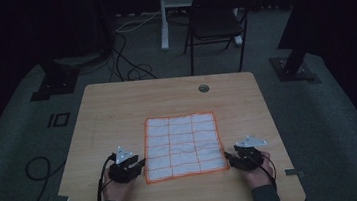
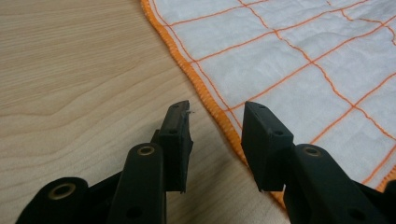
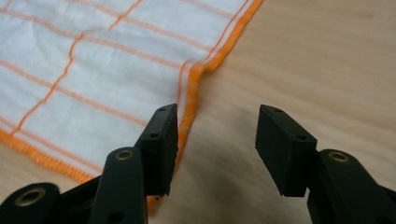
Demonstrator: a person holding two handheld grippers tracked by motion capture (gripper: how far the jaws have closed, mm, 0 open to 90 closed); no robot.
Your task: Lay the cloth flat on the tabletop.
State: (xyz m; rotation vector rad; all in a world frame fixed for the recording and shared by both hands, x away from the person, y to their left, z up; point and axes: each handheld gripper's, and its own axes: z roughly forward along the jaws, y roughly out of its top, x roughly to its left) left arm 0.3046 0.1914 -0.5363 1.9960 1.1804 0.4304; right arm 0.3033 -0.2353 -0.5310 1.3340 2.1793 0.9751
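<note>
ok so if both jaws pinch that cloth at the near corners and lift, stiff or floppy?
Probably floppy: the cloth lies flat and thin on the table, and its orange hem already buckles beside the right gripper. Likely light, so it should drape and sag between the grips. A push would probably bunch it rather than slide it whole.

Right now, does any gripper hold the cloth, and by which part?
Nothing is held. The left gripper and right gripper stand open at the near corners of the cloth.
</note>
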